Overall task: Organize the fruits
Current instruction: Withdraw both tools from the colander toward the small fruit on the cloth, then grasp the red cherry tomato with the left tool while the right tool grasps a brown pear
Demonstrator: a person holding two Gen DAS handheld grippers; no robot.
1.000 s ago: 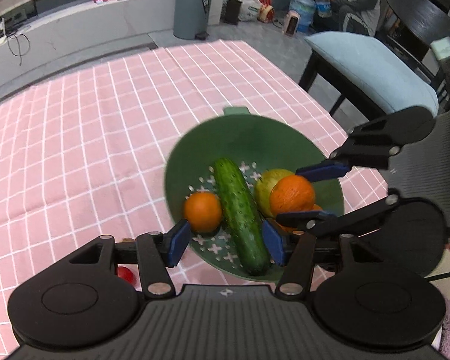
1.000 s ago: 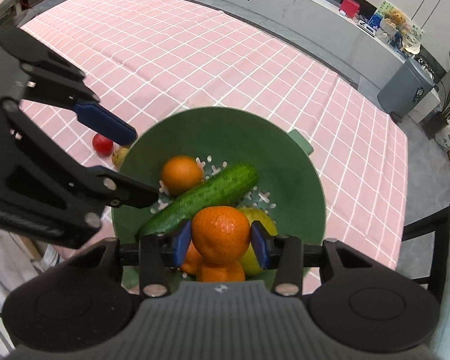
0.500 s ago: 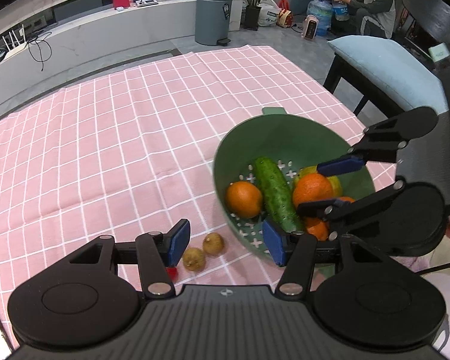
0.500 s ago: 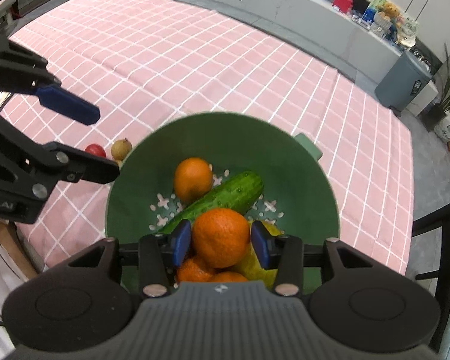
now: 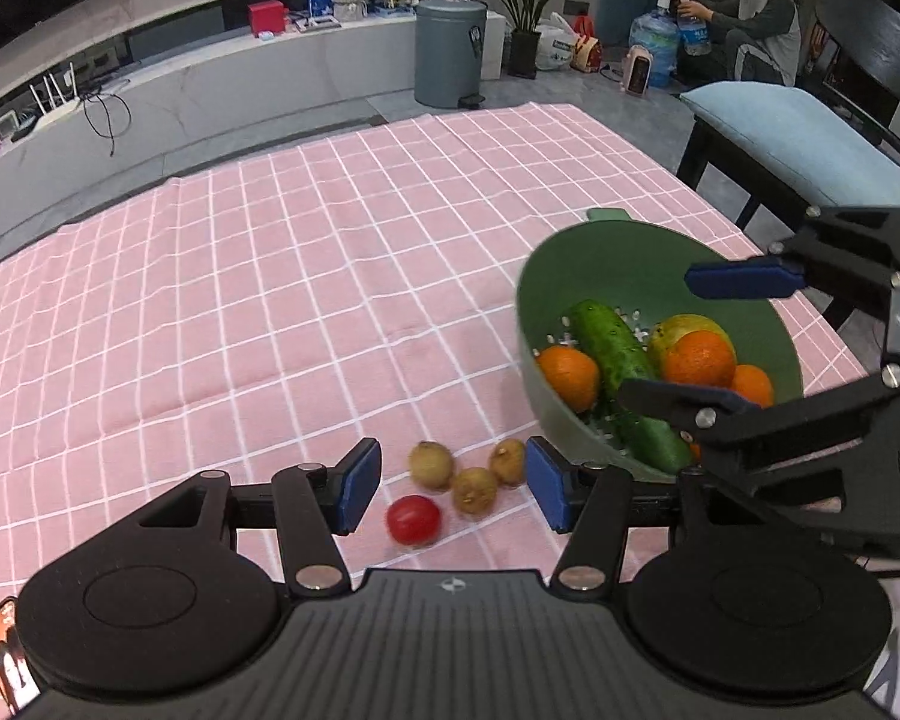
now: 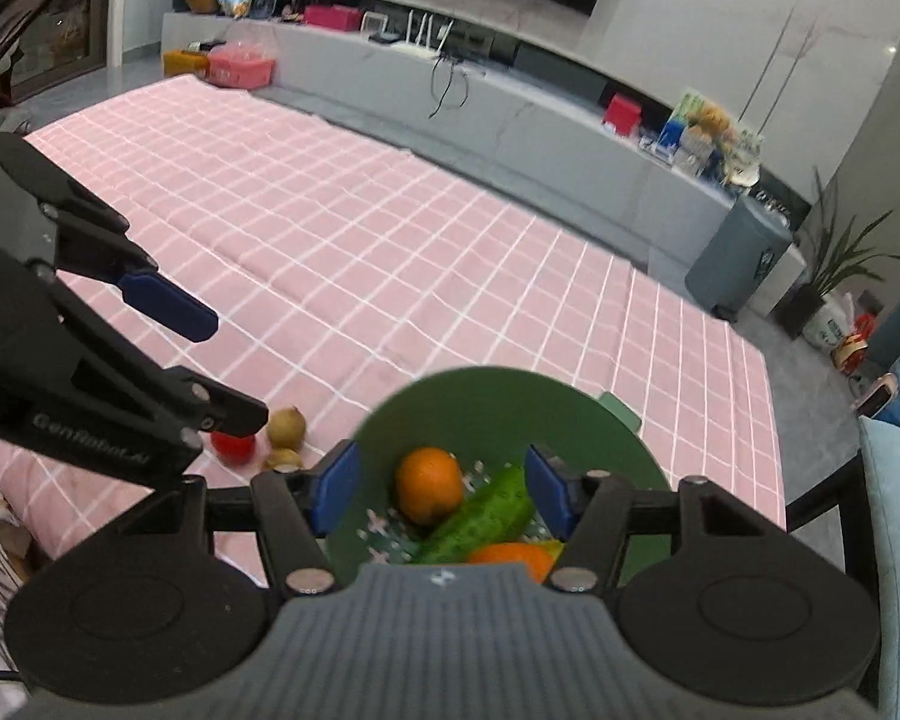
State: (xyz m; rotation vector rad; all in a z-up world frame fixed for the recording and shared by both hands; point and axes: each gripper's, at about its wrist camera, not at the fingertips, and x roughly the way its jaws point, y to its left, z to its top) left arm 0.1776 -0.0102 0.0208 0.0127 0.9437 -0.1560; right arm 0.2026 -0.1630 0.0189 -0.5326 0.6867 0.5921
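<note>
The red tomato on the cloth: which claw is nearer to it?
Left. The left claw hangs open right above the tomato; the right claw is open over the bowl, beside it.

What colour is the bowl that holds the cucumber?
Green. The bowl shows best in the left wrist view.

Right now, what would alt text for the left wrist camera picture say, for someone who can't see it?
An open left gripper hovers over a small red tomato and three little brown fruits on a pink checked tablecloth. To its right, a green bowl holds oranges and a cucumber, with the open right gripper above it.
</note>
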